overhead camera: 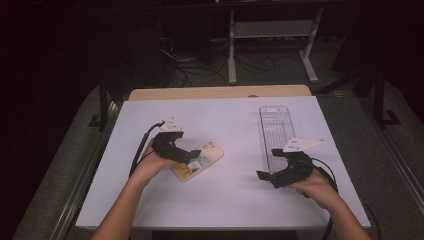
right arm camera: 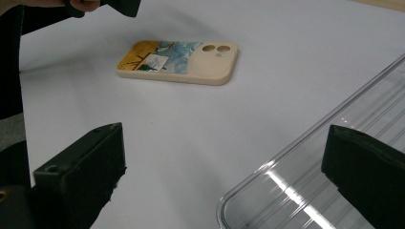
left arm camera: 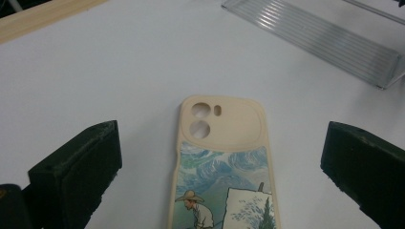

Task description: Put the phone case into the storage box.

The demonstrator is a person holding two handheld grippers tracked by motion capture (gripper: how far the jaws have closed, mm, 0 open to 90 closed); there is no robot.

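Note:
A cream phone case [overhead camera: 201,158] printed with a painting lies flat on the white table [overhead camera: 225,200], left of centre. My left gripper [overhead camera: 192,156] hovers over the case's near end, open. In the left gripper view the case [left arm camera: 222,162] lies between the wide-apart jaws, camera holes pointing away. My right gripper [overhead camera: 267,164] is open at the near end of a clear plastic tray [overhead camera: 276,131], holding nothing. In the right gripper view the tray's rounded corner [right arm camera: 334,181] sits between the jaws, and the case [right arm camera: 179,62] lies farther off.
The tray is long, narrow and empty, running away from me on the table's right side. A wooden strip [overhead camera: 220,92] edges the table's far side. Beyond it are a dark floor, cables and a white stand [overhead camera: 272,30].

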